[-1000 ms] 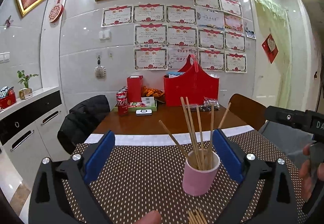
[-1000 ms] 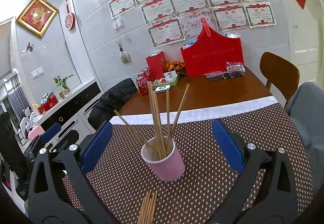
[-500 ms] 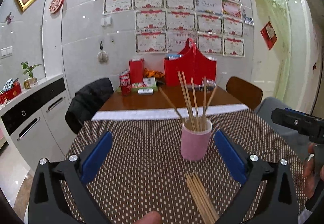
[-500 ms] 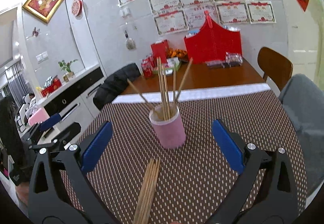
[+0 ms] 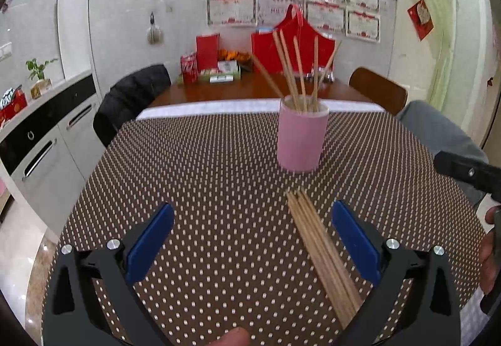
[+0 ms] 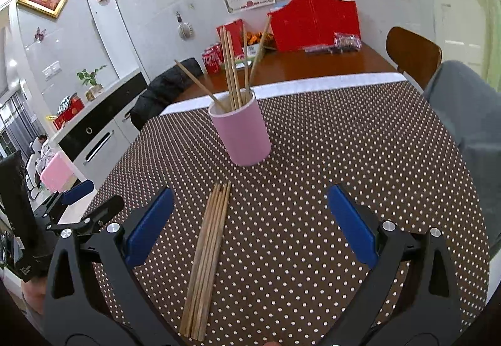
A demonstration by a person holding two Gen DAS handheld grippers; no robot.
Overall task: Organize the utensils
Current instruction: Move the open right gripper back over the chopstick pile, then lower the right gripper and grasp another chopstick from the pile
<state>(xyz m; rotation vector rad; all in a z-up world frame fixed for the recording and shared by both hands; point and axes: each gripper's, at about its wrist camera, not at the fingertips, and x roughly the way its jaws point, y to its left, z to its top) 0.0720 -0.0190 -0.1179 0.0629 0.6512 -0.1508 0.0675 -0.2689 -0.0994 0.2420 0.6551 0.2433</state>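
My right hand-held gripper (image 6: 250, 220), blue pads spread and empty like my left hand-held gripper (image 5: 252, 236), frames the loose wooden chopstick bundle (image 6: 206, 255) lengthwise at lower centre, pointing toward the pink cylindrical holder (image 6: 239, 131) above on the dotted surface (image 6: 328, 158).

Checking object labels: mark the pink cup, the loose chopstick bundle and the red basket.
pink cup (image 5: 300, 141), left wrist view, front wall.
loose chopstick bundle (image 6: 209, 247), right wrist view, mid-length.
red basket (image 6: 316, 26), right wrist view, front panel.
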